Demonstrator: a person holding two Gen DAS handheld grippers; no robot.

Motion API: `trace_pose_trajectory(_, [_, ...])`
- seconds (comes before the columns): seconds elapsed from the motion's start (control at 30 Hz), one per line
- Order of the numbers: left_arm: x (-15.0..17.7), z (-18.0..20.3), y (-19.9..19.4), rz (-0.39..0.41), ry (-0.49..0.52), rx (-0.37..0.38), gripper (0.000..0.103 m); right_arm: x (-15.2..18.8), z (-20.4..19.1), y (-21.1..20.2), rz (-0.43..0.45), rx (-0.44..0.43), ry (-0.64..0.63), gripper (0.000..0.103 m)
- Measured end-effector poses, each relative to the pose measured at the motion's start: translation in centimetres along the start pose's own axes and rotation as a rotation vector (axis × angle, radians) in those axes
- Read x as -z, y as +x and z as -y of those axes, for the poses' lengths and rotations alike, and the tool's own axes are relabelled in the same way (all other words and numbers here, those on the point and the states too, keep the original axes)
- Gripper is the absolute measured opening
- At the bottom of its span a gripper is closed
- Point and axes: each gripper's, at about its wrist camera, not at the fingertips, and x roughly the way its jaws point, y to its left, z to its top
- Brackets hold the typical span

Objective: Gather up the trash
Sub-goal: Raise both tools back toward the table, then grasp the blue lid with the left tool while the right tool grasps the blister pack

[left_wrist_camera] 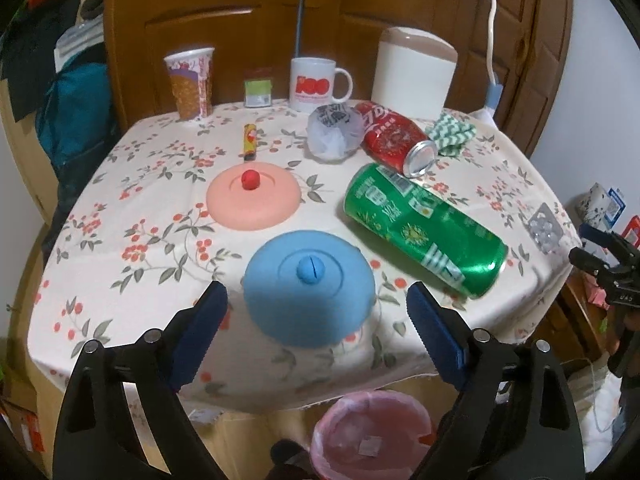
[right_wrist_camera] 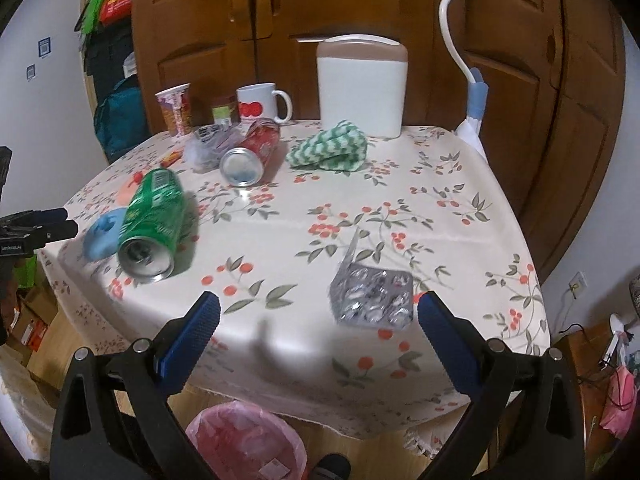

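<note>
Left tool (left_wrist_camera: 316, 316): jaws spread, empty, hung over blue lid (left_wrist_camera: 310, 270).
Right tool (right_wrist_camera: 320, 320): spread, empty, nearest the blister pack (right_wrist_camera: 372, 296), likely first pick.
Trash: green can (left_wrist_camera: 424, 230), red can (left_wrist_camera: 394, 138) lay tipped on desk (right_wrist_camera: 400, 200).
Bin (left_wrist_camera: 372, 436): sat below desk edge, probably for short drops.

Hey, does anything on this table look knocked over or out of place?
Yes. The green can and the red can both lie on their sides instead of standing. A crumpled plastic wrapper sits against the red can, and an empty pill blister pack lies near the table's front edge with one flap bent up.
</note>
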Motion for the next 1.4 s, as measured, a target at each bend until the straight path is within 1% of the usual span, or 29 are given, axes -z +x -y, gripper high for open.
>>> trace_pose_trajectory(0.13, [-0.6, -0.2, 1.1, -0.009, 0.004, 0.003, 0.081, -0.5, 0.4, 0.8, -0.003, 0.005, 0.008, 0.098])
trace_pose_trajectory(0.23, [-0.8, -0.2, 2.1, -0.025, 0.006, 0.005, 0.074, -0.8, 0.6, 1.4, -0.006, 0.007, 0.008, 0.098])
trace_pose_trajectory(0.37, [-0.8, -0.2, 3.2, -0.046, 0.01, 0.019, 0.058, -1.1, 0.5, 2.2, -0.01, 0.012, 0.008, 0.097])
trace_pose_trajectory(0.43, [-0.8, -0.2, 3.5, -0.045, 0.009, 0.016, 0.055, -1.2, 0.6, 2.4, -0.01, 0.014, 0.009, 0.096])
trace_pose_trajectory(0.5, [-0.8, -0.2, 3.8, -0.05, 0.005, 0.018, 0.047, -1.3, 0.6, 2.7, -0.011, 0.016, 0.01, 0.096])
trace_pose_trajectory(0.67, [-0.8, -0.5, 4.0, -0.045, -0.009, 0.019, 0.042, -1.6, 0.5, 3.3, -0.016, 0.02, 0.007, 0.092])
trace_pose_trajectory(0.73, [-0.9, -0.4, 4.0, -0.047, -0.008, 0.028, 0.036, -1.7, 0.6, 3.6, -0.019, 0.023, 0.005, 0.09])
trace_pose_trajectory(0.77, [-0.9, -0.3, 4.1, -0.05, -0.005, 0.032, 0.031, -1.8, 0.6, 3.8, -0.021, 0.024, 0.006, 0.088])
trace_pose_trajectory(0.8, [-0.9, -0.2, 4.2, -0.053, -0.002, 0.033, 0.028, -1.8, 0.7, 3.9, -0.025, 0.024, 0.009, 0.087])
trace_pose_trajectory(0.87, [-0.9, 0.0, 4.3, -0.054, 0.007, 0.025, 0.027, -1.8, 0.8, 4.2, -0.029, 0.024, 0.013, 0.086])
trace_pose_trajectory(0.9, [-0.9, 0.0, 4.4, -0.055, 0.004, 0.023, 0.024, -1.8, 0.8, 4.3, -0.032, 0.025, 0.014, 0.086])
trace_pose_trajectory(0.97, [-0.9, -0.2, 4.5, -0.057, -0.005, 0.022, 0.018, -1.8, 0.9, 4.6, -0.04, 0.026, 0.012, 0.079])
trace_pose_trajectory(1.0, [-0.9, -0.3, 4.5, -0.056, -0.012, 0.029, 0.018, -1.8, 0.9, 4.8, -0.047, 0.025, 0.011, 0.077])
trace_pose_trajectory(1.17, [-0.9, -0.5, 4.5, -0.055, -0.014, 0.032, 0.018, -1.7, 1.0, 5.7, -0.08, 0.017, 0.015, 0.057])
trace_pose_trajectory(1.2, [-0.8, -0.5, 4.4, -0.052, -0.016, 0.027, 0.018, -1.7, 1.1, 6.0, -0.092, 0.017, 0.021, 0.05])
trace_pose_trajectory(1.27, [-0.7, -0.5, 4.1, -0.04, -0.023, 0.01, 0.018, -1.6, 1.3, 6.3, -0.105, 0.027, 0.029, 0.029])
trace_pose_trajectory(1.3, [-0.7, -0.6, 3.9, -0.032, -0.029, 0.008, 0.018, -1.6, 1.4, 6.3, -0.108, 0.032, 0.034, 0.023])
trace_pose_trajectory(1.33, [-0.7, -0.5, 3.6, -0.029, -0.031, 0.011, 0.018, -1.6, 1.6, 6.4, -0.113, 0.028, 0.04, 0.013])
trace_pose_trajectory(1.37, [-0.6, -0.5, 3.4, -0.025, -0.033, 0.012, 0.018, -1.6, 1.8, 6.4, -0.115, 0.029, 0.041, 0.008])
trace_pose_trajectory(1.4, [-0.6, -0.5, 3.1, -0.022, -0.032, 0.012, 0.018, -1.6, 1.8, 6.4, -0.116, 0.029, 0.04, 0.007])
